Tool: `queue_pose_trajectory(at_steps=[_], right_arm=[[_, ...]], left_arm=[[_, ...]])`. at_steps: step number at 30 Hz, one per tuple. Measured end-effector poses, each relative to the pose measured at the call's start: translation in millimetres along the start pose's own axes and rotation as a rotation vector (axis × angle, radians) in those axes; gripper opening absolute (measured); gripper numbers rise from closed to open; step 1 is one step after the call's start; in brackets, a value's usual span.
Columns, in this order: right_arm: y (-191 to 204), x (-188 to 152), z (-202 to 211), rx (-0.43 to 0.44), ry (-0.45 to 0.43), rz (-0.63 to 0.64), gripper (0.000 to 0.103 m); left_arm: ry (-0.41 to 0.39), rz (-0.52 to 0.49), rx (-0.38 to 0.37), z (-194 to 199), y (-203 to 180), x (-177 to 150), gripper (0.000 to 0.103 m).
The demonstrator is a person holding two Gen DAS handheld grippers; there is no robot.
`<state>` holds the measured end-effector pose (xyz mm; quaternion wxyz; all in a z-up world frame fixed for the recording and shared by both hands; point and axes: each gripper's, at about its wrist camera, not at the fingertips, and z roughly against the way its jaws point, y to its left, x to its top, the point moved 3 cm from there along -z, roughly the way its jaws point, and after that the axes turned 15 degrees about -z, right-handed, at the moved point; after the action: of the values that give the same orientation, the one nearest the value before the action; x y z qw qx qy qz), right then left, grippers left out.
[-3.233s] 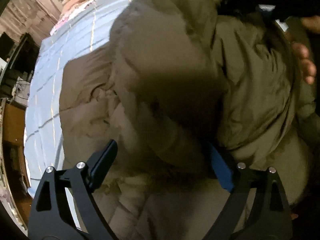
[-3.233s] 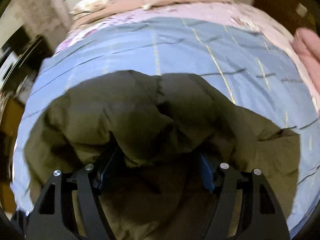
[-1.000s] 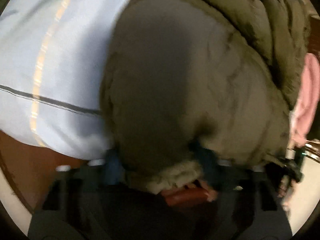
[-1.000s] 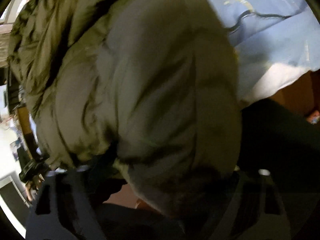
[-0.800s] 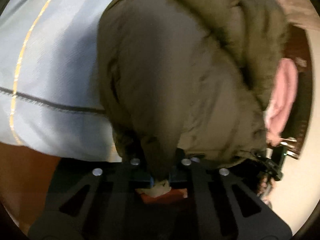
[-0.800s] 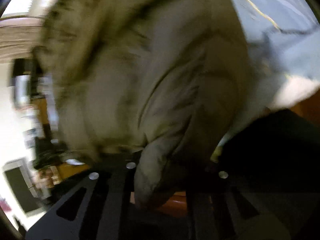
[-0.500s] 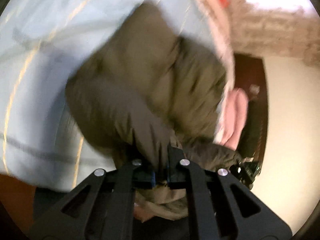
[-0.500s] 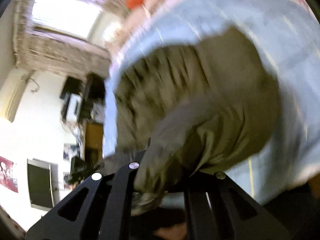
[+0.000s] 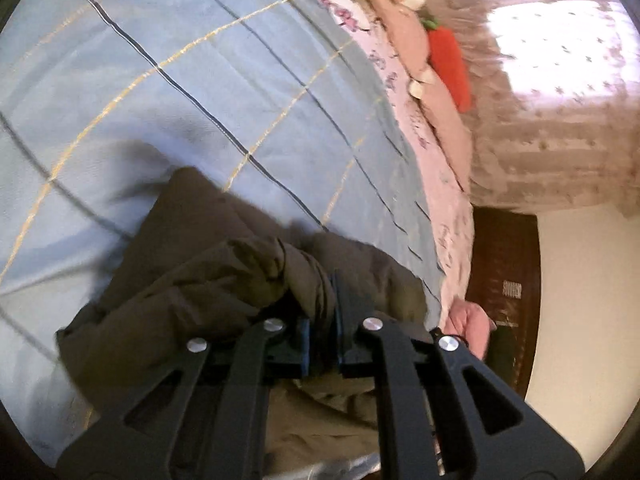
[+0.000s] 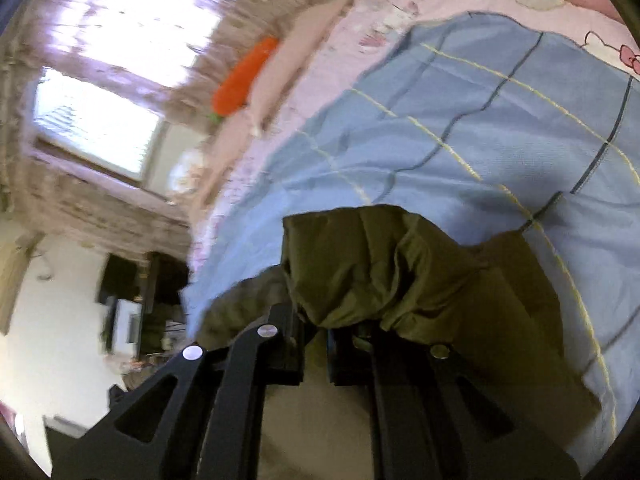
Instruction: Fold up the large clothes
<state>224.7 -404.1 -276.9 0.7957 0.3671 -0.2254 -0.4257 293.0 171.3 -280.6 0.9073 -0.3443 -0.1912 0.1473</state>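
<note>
Left wrist view: left hand-held gripper (image 9: 320, 332) clamped on olive jacket (image 9: 208, 280); right hand-held gripper (image 10: 316, 344) likewise pinches it.
Jacket is puffy, creased, bunched in folds, lying on the blue checked bedspread (image 9: 200, 80).

A bed fills most of both views, covered by a light blue quilt (image 9: 208, 80) crossed with dark and yellow lines. Past the quilt lies a pink patterned sheet (image 10: 320, 92), and along the far side rest pink pillows (image 9: 404, 32) with a carrot-shaped plush (image 9: 448, 68) lying against them. Behind, a bright window (image 10: 96, 120) glows through a patterned brownish curtain (image 9: 552, 120). A dark wooden cabinet (image 9: 504, 272) stands beside the bed against a pale wall (image 9: 580, 320).
</note>
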Motion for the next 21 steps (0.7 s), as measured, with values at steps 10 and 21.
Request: queue_pose_trajectory(at_steps=[10, 21], right_arm=[[-39.1, 43.5, -10.1, 0.150, 0.053, -0.307, 0.072], [28.0, -29.9, 47.8, 0.013, 0.000, 0.169, 0.085]], left_arm=[[0.072, 0.172, -0.004, -58.6, 52.4, 6.1, 0.013], [0.015, 0.208, -0.052, -31.3, 52.0, 18.7, 0.014]])
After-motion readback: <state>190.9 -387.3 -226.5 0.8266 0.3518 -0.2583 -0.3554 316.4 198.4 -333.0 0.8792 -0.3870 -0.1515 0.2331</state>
